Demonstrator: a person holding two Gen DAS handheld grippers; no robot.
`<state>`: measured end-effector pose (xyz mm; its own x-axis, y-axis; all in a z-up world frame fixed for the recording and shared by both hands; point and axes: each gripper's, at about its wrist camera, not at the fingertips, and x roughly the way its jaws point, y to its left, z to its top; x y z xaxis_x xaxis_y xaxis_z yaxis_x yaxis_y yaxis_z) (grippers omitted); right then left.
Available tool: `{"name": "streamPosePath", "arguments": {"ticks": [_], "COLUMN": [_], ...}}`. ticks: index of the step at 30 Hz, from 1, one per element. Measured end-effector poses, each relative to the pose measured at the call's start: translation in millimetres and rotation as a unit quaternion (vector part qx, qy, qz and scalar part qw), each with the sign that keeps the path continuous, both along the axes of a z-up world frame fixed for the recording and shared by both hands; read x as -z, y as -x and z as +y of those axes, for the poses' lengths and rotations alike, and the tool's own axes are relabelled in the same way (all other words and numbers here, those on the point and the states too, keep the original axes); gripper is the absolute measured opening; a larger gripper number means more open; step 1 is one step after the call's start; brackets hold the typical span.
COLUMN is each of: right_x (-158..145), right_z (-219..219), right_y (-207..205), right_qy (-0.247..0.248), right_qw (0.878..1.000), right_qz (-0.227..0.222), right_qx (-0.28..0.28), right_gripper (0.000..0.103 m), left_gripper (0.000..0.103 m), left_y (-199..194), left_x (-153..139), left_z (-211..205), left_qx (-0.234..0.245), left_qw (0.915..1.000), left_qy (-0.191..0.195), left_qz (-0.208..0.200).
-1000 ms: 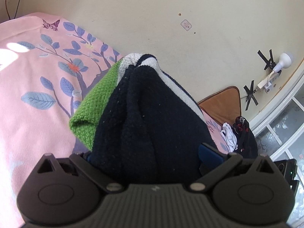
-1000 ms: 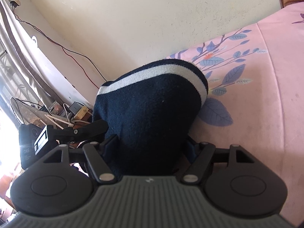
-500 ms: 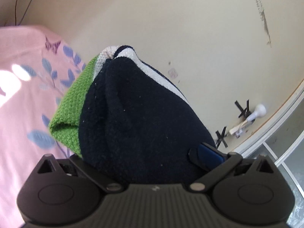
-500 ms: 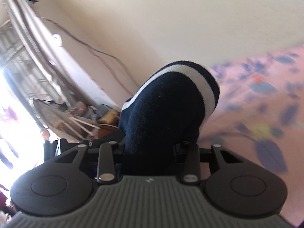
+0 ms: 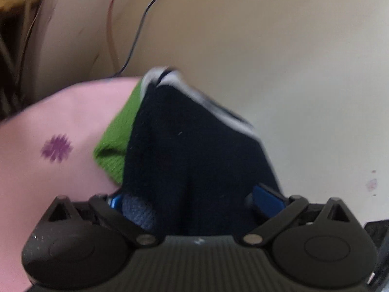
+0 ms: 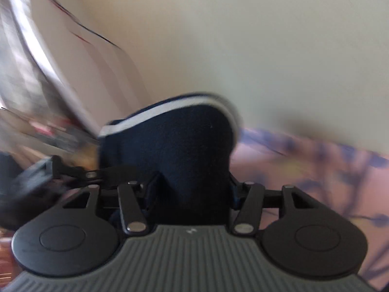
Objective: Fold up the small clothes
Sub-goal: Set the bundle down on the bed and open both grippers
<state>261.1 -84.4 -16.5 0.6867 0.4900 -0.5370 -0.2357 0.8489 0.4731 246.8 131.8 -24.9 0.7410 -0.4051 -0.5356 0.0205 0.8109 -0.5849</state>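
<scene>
A navy knitted garment (image 5: 194, 146) with a white stripe and a green part (image 5: 114, 146) is bunched up between the fingers of my left gripper (image 5: 192, 199), which is shut on it above the pink bed sheet (image 5: 48, 121). In the right wrist view the same navy garment (image 6: 182, 150) fills the gap of my right gripper (image 6: 192, 189). Its jaws are opening, with the cloth still between the pads and touching both. A black part of the other gripper tool (image 6: 73, 171) reaches the garment's left edge. The fingertips are hidden by cloth in both views.
A cream wall (image 5: 267, 48) stands close behind the bed, with black and red cables (image 5: 136, 24) running down it. A pale window frame or curtain (image 6: 36, 48) and blurred clutter (image 6: 48, 131) lie to the left. The flowered sheet (image 6: 316, 170) spreads to the right.
Both views have swung sideways, so wall now fills most of each and all is blurred. The garment stays held in both grippers. The right jaws narrowed, then widened again.
</scene>
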Motion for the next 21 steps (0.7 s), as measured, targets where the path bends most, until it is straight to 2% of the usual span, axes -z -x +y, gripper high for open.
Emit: {"name": "streamPosePath", "arguments": {"ticks": [1,2,4,7,10,14,15,16,19,21], "right_x": [10,14,13,7,0,9,14,14,16,16], "right_z": [0,-5,-14,-33,-45,-57,-58,-58,-57,-58], "right_y": [0,9,26,64,102,164,196,196,240,269], "right_qy": [0.021,0.002,-0.005,-0.011,-0.024,-0.048,-0.053,-0.053,-0.048,-0.038], "right_qw": [1.0,1.0,0.999,0.997,0.997,0.998,0.998,0.998,0.998,0.999], "right_qz": [-0.003,-0.026,-0.045,-0.074,-0.073,-0.044,-0.033,-0.033,-0.025,-0.031], "right_qx": [-0.001,-0.009,0.002,0.024,0.031,0.028,0.02,0.02,0.008,-0.002], "right_gripper": [0.062,0.062,0.062,0.063,0.068,0.068,0.068,0.068,0.069,0.07], "left_gripper": [0.103,0.103,0.103,0.103,0.103,0.103,0.103,0.103,0.103,0.103], "left_y": [0,1,6,28,70,118,128,138,161,183], "left_x": [1,0,0,-10,-19,-18,-16,-15,-12,-9], "left_z": [-6,-12,-17,-15,-17,-29,-34,-41,-54,-64], "left_qx": [0.001,0.005,0.003,-0.033,-0.071,-0.114,-0.12,-0.123,-0.128,-0.135], "left_qw": [0.9997,0.9993,0.999,0.9983,0.9942,0.983,0.9797,0.9765,0.965,0.9587], "left_qy": [-0.023,-0.036,-0.045,-0.045,-0.066,-0.135,-0.152,-0.168,-0.221,-0.243], "left_qz": [0.006,-0.001,-0.003,-0.016,-0.046,-0.05,-0.051,-0.054,-0.058,-0.058]}}
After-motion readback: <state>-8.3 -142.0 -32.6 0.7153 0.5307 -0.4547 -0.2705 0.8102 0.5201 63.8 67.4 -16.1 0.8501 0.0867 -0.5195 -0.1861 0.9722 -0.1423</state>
